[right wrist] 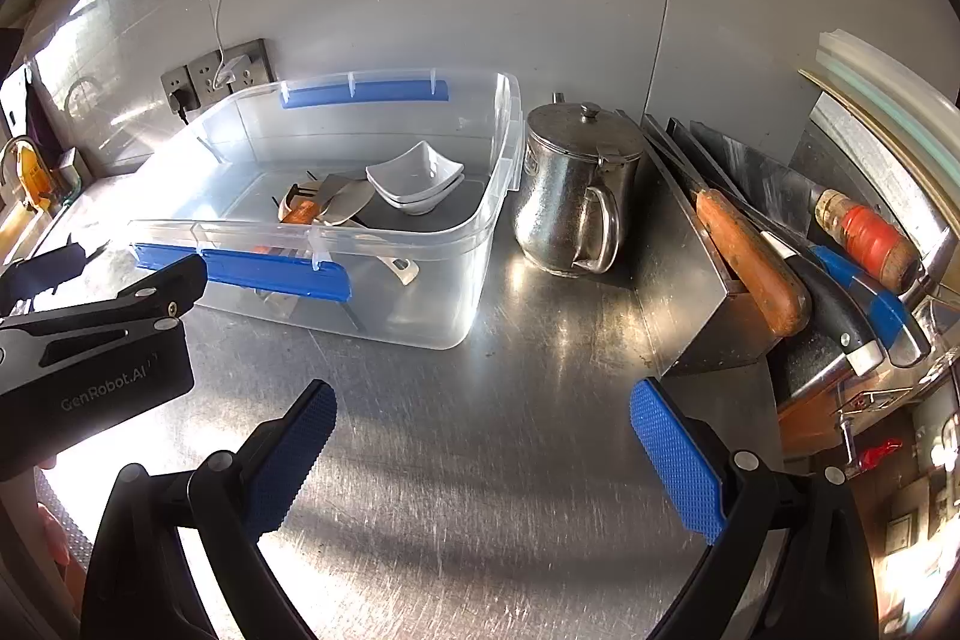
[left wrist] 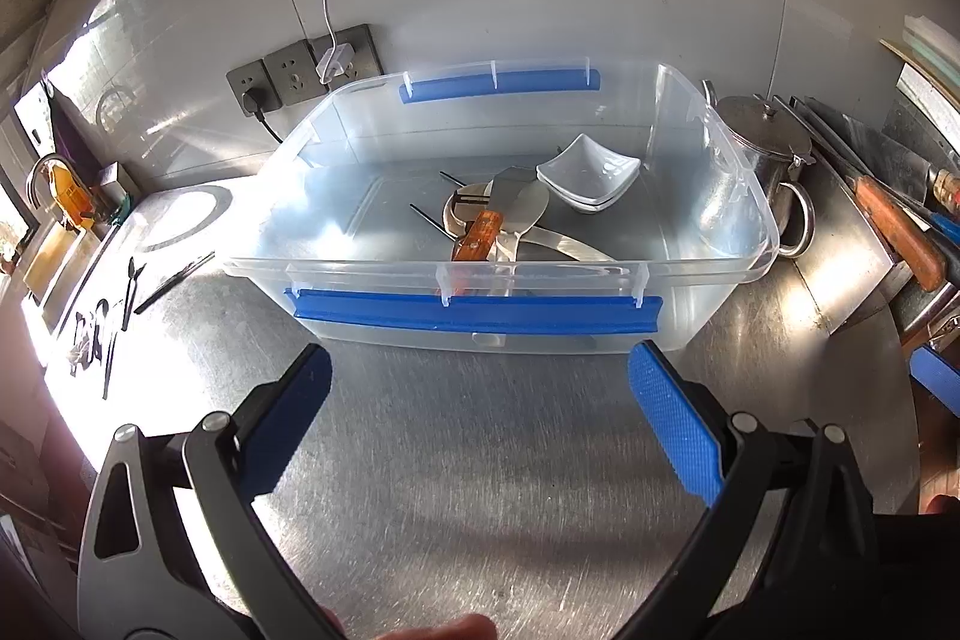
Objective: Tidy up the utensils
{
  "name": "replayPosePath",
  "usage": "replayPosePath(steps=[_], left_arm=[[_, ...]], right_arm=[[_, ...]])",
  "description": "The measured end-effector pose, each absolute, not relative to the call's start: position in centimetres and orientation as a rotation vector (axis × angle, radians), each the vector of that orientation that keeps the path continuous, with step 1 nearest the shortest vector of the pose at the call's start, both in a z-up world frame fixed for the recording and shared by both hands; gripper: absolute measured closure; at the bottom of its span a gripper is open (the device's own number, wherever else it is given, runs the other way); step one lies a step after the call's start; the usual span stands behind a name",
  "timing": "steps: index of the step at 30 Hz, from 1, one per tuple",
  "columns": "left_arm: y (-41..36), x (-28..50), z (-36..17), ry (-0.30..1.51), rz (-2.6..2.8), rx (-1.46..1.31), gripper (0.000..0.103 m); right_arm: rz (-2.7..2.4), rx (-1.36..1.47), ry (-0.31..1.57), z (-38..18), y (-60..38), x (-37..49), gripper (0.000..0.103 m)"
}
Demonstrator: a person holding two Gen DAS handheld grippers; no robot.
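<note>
Left gripper (left wrist: 480,382): jaws spread wide, nothing held, hovering over the steel counter (left wrist: 480,490) just short of the clear plastic bin (left wrist: 744,196). Right gripper (right wrist: 483,412): likewise wide and unloaded, above bare counter right of the bin.

Utensils are piled in the bin's middle: a wooden-handled knife (left wrist: 477,235), a metal spatula (left wrist: 528,208) and dark chopsticks (left wrist: 429,220), overlapping. Two stacked white square dishes (left wrist: 588,172) are seen beside them, toward the far right corner.

A lidded steel pot (right wrist: 570,190) stands just right of the bin. Further knives are racked at the right edge (right wrist: 750,262).
</note>
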State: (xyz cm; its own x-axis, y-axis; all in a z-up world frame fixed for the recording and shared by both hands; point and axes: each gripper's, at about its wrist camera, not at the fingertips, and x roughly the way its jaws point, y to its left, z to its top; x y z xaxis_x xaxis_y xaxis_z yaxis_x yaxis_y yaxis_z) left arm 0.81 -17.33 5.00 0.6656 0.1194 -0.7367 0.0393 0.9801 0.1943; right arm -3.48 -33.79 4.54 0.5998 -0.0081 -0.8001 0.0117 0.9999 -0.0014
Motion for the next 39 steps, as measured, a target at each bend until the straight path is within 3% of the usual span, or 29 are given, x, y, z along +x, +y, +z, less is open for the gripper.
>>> replayPosePath(steps=[39], left_arm=[[-15.0,1.3,4.8,0.859,0.061,0.161,0.008]], right_arm=[[0.001,-0.018,0.923,4.4,-32.2,-2.6,0.005]])
